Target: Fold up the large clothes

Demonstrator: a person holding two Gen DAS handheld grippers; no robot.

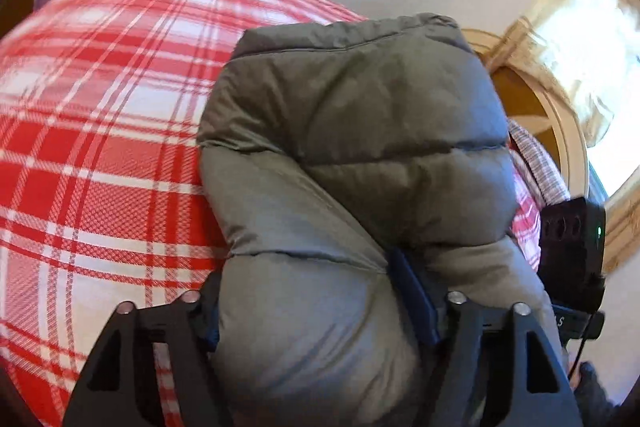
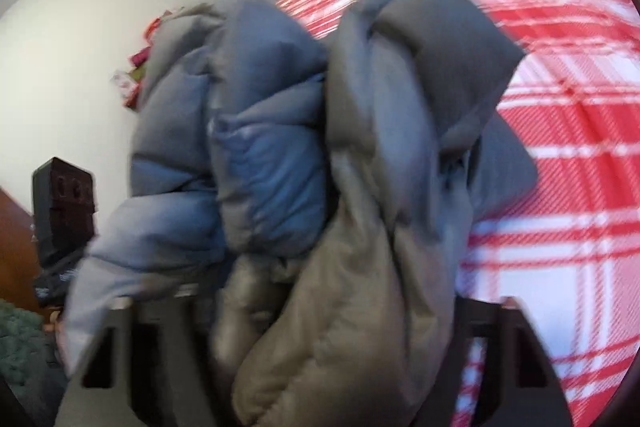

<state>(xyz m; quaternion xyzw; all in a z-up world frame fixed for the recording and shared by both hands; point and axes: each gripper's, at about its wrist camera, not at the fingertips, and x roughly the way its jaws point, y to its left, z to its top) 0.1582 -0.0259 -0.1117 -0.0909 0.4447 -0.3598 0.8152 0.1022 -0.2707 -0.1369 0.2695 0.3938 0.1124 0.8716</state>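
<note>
In the left wrist view, my left hand-held gripper (image 1: 320,323) has its two fingers spread rather wide, and a thick fold of the grey puffer jacket (image 1: 352,163) fills the whole gap between them, so I judge that it is gripping the jacket. The jacket stands up in front of the camera and seems to be lifted above the bed (image 1: 88,155), which has a red and white checked cover. The bed is seen on the left side and a little past the right edge of the jacket. At the right edge of this view I see the black body of my right hand-held gripper (image 1: 570,251), near the jacket.

In the right wrist view, which is blurred, the right hand-held gripper (image 2: 316,311) also has its fingers far apart, with a bunch of the puffer jacket (image 2: 360,267) pressed between them. Here the blue inner lining is turned outward on the left. The bed (image 2: 568,131) lies on the right side, behind the jacket.

I think the step in hand is carrying or shaking out the jacket, so the folding itself is not yet begun. The next move calls for laying it flat on the middle of the bed, with the lining turned inside. The thick padding may slip or spring back.
</note>
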